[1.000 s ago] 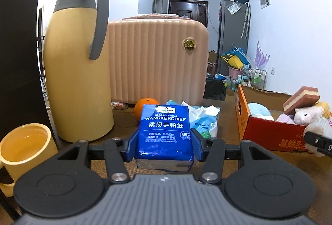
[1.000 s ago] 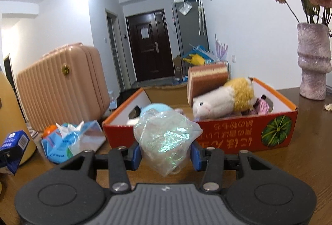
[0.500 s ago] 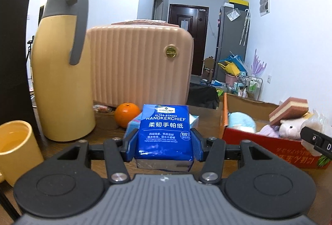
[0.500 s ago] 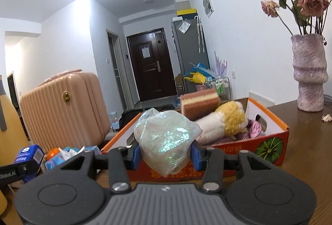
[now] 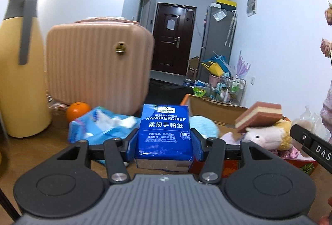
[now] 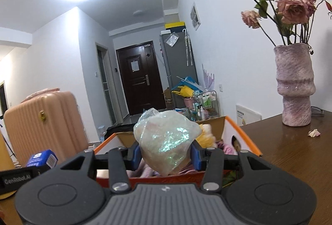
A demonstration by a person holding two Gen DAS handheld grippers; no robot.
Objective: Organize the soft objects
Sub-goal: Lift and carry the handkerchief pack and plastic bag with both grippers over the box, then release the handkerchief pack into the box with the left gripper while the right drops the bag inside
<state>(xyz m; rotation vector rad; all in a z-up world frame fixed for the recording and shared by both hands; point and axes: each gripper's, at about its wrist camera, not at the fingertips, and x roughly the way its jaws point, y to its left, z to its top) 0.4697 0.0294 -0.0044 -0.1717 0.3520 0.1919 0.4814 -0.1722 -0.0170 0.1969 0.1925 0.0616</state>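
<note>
My left gripper [image 5: 164, 142] is shut on a blue handkerchief tissue pack [image 5: 165, 131], held upright above the table by the left end of the orange cardboard box [image 5: 217, 105]. My right gripper [image 6: 165, 154] is shut on a crumpled iridescent plastic bag [image 6: 166, 142] and holds it over the box [image 6: 244, 137]. The box holds a white and yellow plush sheep [image 5: 267, 134], a brown and cream sponge [image 5: 259, 113], a light blue soft thing [image 5: 202, 126] and pink cloth [image 6: 226, 149]. The right gripper's body [image 5: 311, 148] shows at the right of the left wrist view.
A pink ribbed suitcase [image 5: 97, 65], a yellow thermos jug [image 5: 19, 63], an orange [image 5: 77, 110] and an open blue tissue packet [image 5: 99, 127] stand left of the box. A pink vase [image 6: 295, 87] with dried roses stands on the table at the right.
Both grippers have risen and moved toward the box. The left one has swung right with the tissue pack. The right one now holds the bag over the box interior.
</note>
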